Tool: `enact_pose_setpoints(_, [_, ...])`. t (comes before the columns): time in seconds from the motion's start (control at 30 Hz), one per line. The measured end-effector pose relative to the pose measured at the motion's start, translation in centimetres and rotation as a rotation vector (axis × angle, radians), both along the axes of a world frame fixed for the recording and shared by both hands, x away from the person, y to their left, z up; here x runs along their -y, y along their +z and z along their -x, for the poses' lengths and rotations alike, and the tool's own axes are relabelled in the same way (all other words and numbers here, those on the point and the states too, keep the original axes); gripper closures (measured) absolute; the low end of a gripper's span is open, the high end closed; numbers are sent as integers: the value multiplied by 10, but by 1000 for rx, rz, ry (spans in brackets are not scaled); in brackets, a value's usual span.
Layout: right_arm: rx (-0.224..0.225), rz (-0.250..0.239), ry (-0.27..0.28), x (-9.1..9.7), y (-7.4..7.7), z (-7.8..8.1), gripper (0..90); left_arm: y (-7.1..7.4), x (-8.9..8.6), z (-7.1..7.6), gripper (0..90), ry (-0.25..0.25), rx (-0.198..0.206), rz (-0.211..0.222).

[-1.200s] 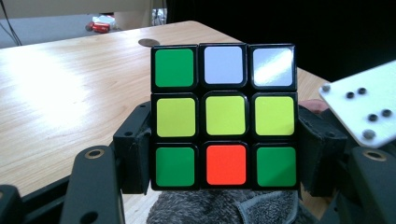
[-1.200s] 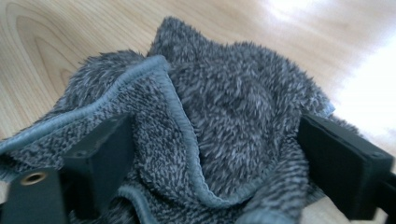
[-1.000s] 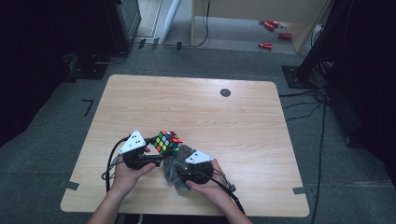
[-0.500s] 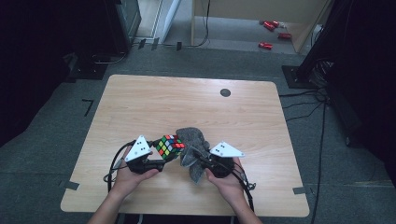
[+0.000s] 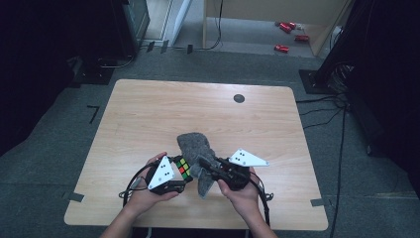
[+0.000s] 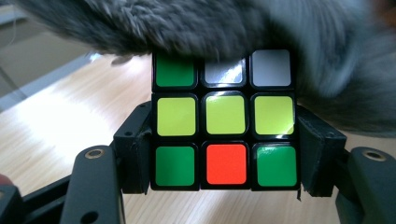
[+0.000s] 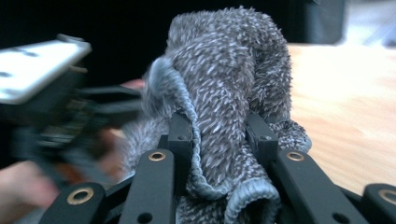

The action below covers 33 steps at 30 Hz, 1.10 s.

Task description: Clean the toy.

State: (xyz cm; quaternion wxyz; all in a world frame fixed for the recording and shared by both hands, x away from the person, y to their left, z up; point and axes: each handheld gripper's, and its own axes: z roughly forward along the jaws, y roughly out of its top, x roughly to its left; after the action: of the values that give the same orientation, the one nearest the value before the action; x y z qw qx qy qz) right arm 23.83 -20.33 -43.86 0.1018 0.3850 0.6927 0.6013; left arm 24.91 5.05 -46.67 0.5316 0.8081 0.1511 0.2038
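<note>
- My left gripper (image 5: pixel 174 174) clamps the cube (image 6: pixel 225 120) by its two sides; each pad presses flat against a side face, low on the cube.
- The face turned to my left camera shows green, grey, grey on top, three yellow-green in the middle, and green, red, green below.
- My right gripper (image 5: pixel 214 167) is closed on the cloth (image 7: pixel 223 112), a fuzzy grey one; my jaws have just been closing, with its folds bunched between them.
- The cloth rises from my right jaws in a thick roll, and a hemmed edge curls out below them.
- In the high view the cloth (image 5: pixel 197 148) drapes over the cube (image 5: pixel 182 167), touching its top, and spreads away from me onto the table (image 5: pixel 148 114).
- Both grippers sit near the table's front edge, just beside each other, the cube and cloth between them.
</note>
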Motion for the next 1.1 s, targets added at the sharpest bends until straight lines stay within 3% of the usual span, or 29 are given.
enact_pose_setpoints(0.07, [-43, 18, -31, 6, -7, -6, 699, 4, -1, 1, 348, -2, 7, 8])
enact_pose_setpoints(0.13, [-94, -3, -43, 12, -12, -10, 699, 3, 0, 0, 348, 4, 6, 3])
enact_pose_setpoints(0.27, [-44, -12, 16, 4, 1, -1, 695, 0, 5, 2, 348, 11, 23, -31])
enact_pose_setpoints(0.33, [-17, 26, -2, -2, 6, 3, 692, 1, 5, 3, 348, 9, 26, -24])
enact_pose_setpoints(0.4, [-17, 24, -11, -2, 6, 3, 690, 3, 4, 4, 348, 7, 34, -17])
enact_pose_setpoints(0.47, [-39, 19, -28, 2, 1, -2, 689, 6, 2, 4, 349, 5, 37, -8])
enact_pose_setpoints(0.5, [-78, 24, -56, 9, -8, -8, 689, 6, 1, 4, 348, 6, 32, 0])
enact_pose_setpoints(0.6, [-118, 11, -61, 14, -15, -12, 689, 5, 0, 1, 348, 12, 20, 3])
enact_pose_setpoints(0.63, [-117, 4, -59, 14, -14, -11, 689, 4, 0, 1, 348, 18, 17, 3])
enact_pose_setpoints(0.7, [-65, 0, -10, 6, -5, -4, 683, 2, 2, 0, 348, 27, 16, -9])
enact_pose_setpoints(0.8, [-25, 23, -2, -1, 2, 1, 679, 2, 2, 1, 348, 26, 12, -3])
enact_pose_setpoints(0.87, [-36, 9, 1, 0, 1, 0, 676, 4, 0, 0, 348, 20, -12, 20])
enact_pose_setpoints(0.9, [-74, -21, -3, 6, -6, -5, 676, 4, -1, -1, 348, 23, -18, 33])
enact_pose_setpoints(1.0, [-117, -19, -22, 13, -12, -10, 676, 4, -3, -2, 348, 35, -24, 52])
enact_pose_setpoints(1.1, [-104, -16, -21, 13, -9, -7, 674, 2, 0, -2, 348, 26, -17, 35])
